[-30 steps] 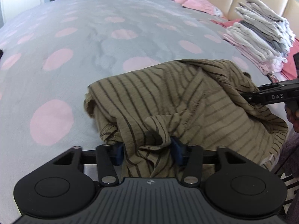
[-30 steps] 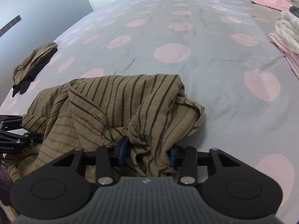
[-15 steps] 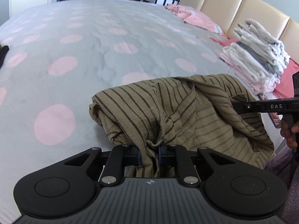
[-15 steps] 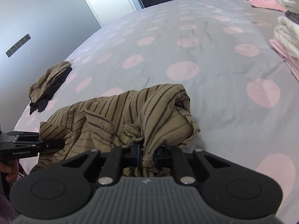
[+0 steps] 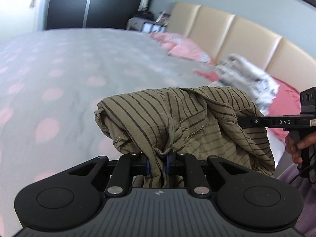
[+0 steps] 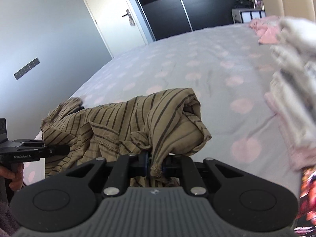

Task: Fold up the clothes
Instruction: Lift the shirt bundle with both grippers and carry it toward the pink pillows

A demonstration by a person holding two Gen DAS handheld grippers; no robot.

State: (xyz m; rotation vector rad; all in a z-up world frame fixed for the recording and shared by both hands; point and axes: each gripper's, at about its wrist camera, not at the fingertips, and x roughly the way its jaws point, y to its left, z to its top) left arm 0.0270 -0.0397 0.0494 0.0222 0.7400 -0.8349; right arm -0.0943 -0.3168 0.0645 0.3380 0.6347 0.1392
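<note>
Clearly the folding of this piece has barely begun: the striped garment (image 5: 177, 122) hangs bunched between the two grippers, crumpled and unspread, with no crease or flat panel to be seen. A stack of folded clothes (image 5: 246, 79) sits by the headboard (image 5: 246, 35) at about 2 o'clock in the left wrist view, so some items look finished, and another striped, dark bundle (image 6: 65, 106) lies on the bed (image 6: 187, 63) at about 9 o'clock in the right wrist view, apparently waiting its turn. What I judge is left for this piece is opening it out, laying it flat on the spotted cover and making the folds.

From the left gripper (image 5: 157, 163) the cloth rises toward 12 o'clock and spills over to 2 o'clock, with a gathered wad pinched tightly between the pressed-together fingers. The right gripper (image 6: 156, 164) likewise has its fingers pressed on a twisted hem, the fabric mounding from 12 o'clock over to 10 o'clock. Each view shows the other tool reaching into the cloth from the side, at 3 o'clock in the left view and 9 o'clock in the right. The garment appears lifted off the bed, though its lower edge is hidden behind the gripper bodies.
</note>
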